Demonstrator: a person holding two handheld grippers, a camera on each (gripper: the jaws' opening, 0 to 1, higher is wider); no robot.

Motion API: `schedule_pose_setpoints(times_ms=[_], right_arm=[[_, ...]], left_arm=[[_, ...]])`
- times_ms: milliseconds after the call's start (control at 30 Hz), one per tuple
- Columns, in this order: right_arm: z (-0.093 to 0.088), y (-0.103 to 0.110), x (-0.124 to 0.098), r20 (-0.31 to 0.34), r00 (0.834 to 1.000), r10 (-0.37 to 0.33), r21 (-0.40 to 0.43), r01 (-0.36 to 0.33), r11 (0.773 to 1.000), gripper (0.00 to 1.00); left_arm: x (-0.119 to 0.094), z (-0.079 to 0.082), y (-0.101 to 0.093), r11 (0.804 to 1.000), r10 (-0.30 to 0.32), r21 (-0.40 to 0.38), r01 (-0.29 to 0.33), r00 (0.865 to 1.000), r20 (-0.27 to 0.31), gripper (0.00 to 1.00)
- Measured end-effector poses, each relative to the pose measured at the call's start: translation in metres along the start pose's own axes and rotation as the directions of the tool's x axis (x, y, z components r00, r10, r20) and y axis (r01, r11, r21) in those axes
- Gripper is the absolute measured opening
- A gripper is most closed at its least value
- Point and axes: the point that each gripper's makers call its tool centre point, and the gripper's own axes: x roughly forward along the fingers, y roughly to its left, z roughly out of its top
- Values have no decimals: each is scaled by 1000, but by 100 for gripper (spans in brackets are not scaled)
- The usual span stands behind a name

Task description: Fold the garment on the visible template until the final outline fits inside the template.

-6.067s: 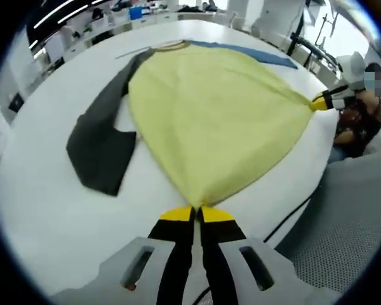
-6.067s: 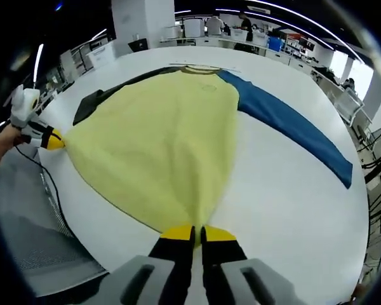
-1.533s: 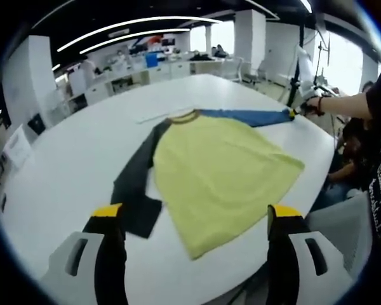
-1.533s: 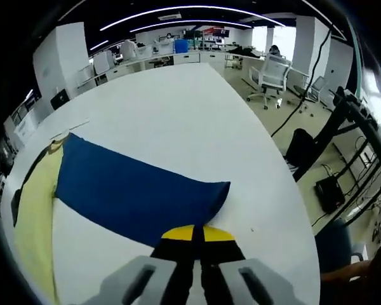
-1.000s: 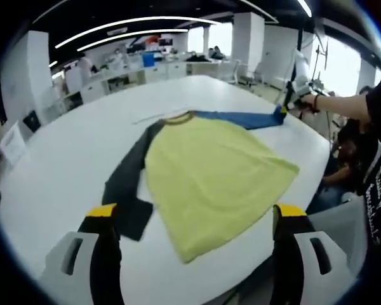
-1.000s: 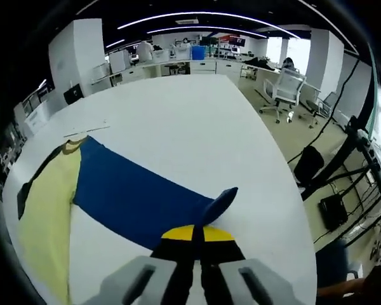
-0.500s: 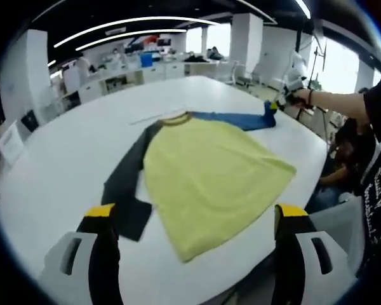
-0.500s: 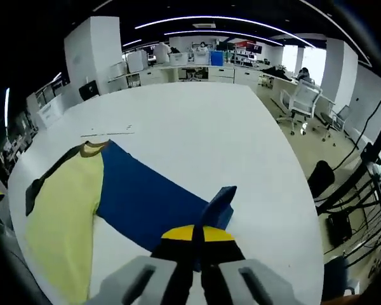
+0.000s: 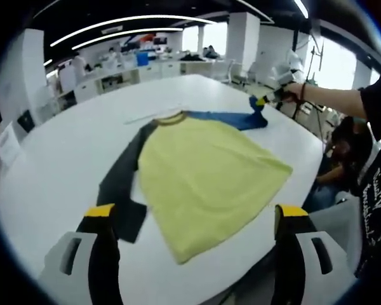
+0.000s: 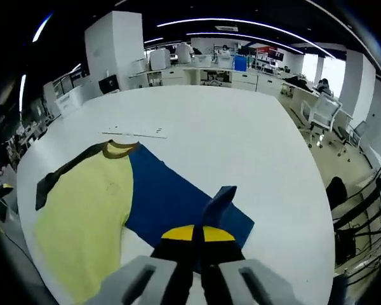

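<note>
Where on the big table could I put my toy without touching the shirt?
The white table is bare past the collar and beside the blue sleeve. In the left gripper view there is bare table left of the dark sleeve. The middle is taken by the yellow shirt.

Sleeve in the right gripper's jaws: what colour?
Blue. The sleeve shows best in the right gripper view, its cuff end pinched by the right gripper.

My left gripper [image 9: 193,219] had black jaws with yellow tips on pale grey slotted mounts. My right gripper [image 10: 193,234] looked the same. I wore a black short sleeve [image 9: 380,101] with white lettering lower down.
</note>
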Motion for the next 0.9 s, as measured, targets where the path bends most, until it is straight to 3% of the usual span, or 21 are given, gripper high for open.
schedule_pose_setpoints(times_ms=[200,600,900], right_arm=[[7,24,4,-12,999,43,-41,-43,998,0],[27,72,17,14,991,130,-31,-129,991,0],[36,100,30,-9,989,151,-38,-151,988,0]], left_arm=[[-1,0,-1,1000,-7,3,7,1000,2,99],[-3,-8,-2,1000,-8,-7,8,1000,-4,99],[-5,-4,1,1000,5,3,-5,1000,13,98]])
